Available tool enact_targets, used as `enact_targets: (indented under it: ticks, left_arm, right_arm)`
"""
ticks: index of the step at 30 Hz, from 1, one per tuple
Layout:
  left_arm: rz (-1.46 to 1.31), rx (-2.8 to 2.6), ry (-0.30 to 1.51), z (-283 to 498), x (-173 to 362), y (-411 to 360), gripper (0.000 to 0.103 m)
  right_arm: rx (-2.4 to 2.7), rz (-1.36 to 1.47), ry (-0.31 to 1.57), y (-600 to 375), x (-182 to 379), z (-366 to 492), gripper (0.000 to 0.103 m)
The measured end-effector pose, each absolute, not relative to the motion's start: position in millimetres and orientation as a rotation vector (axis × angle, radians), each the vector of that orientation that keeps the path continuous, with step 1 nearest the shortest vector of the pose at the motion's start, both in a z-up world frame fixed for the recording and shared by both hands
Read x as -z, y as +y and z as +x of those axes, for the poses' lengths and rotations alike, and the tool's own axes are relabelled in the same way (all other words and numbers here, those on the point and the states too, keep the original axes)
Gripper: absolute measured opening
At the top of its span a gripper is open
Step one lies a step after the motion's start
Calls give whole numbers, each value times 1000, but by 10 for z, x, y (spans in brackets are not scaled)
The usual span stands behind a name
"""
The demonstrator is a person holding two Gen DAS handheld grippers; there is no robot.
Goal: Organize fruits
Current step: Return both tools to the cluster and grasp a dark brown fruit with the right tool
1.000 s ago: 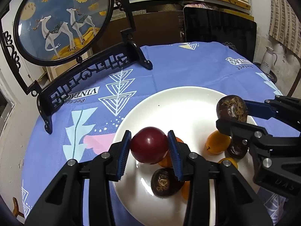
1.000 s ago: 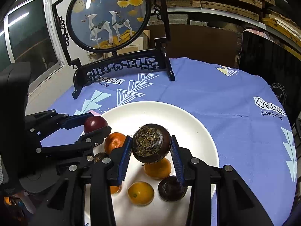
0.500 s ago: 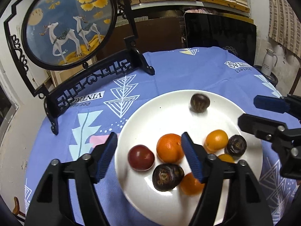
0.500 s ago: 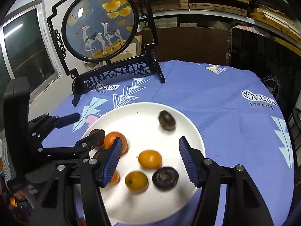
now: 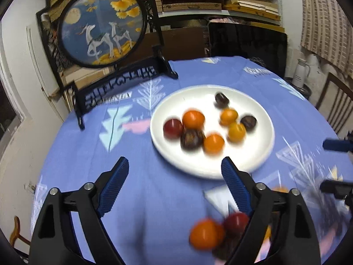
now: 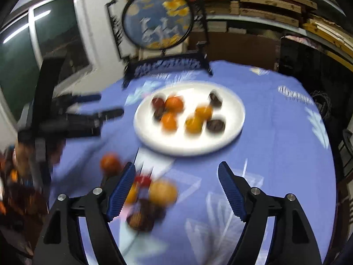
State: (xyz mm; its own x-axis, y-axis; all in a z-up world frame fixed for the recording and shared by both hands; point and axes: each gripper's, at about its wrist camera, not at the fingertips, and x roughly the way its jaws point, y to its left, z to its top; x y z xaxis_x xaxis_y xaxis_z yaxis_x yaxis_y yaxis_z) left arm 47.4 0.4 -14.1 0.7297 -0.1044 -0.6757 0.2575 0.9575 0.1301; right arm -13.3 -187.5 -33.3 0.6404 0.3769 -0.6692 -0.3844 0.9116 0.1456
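The left gripper (image 5: 174, 172) has its blue ribbed fingers (image 5: 114, 183) spread wide with nothing between them, only the blue patterned cloth of the worktop (image 5: 136, 198) below; its jaws have just been opening. The right gripper (image 6: 176, 176) stands the same, fingers (image 6: 229, 190) wide apart and bare, having also just opened. Just past the left fingers sits the round white plate (image 5: 207, 165), carrying eight small fruits: a dark red plum (image 5: 172, 128), oranges (image 5: 193, 118) and dark brown wrinkled ones (image 5: 191, 138). A loose heap of unsorted fruit (image 6: 152, 198) lies on the cloth close under the right gripper's left finger, though blur makes the count uncertain. The risk from here, I judge, is a finger sweeping into that heap and rolling round fruit across the cloth, perhaps off the edge; a hurried grasp might also catch two fruits at once or squash a soft one. The round painted deer screen on its black stand (image 5: 101, 24) stands well behind the plate.
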Motion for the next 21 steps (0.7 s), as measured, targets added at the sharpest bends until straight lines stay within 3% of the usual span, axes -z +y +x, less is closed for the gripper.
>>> enact_targets:
  ticks: [5, 11, 13, 15, 21]
  left_arm:
    - [227, 224, 770, 95, 331, 182, 84]
    - [230, 275, 823, -262, 542, 273, 84]
    - [239, 296, 840, -337, 601, 236, 84]
    - [250, 323, 858, -392, 663, 168, 84]
    - [264, 398, 880, -410, 822, -122, 84]
  right_arm:
    - [-463, -105, 844, -1676, 743, -611, 78]
    - [-487, -113, 901, -1366, 989, -559, 78]
    - [-485, -117, 916, -1292, 1034, -509, 72]
    - [-487, -143, 929, -1231, 1067, -481, 39]
    - [-498, -118, 903, -1396, 987, -586, 39]
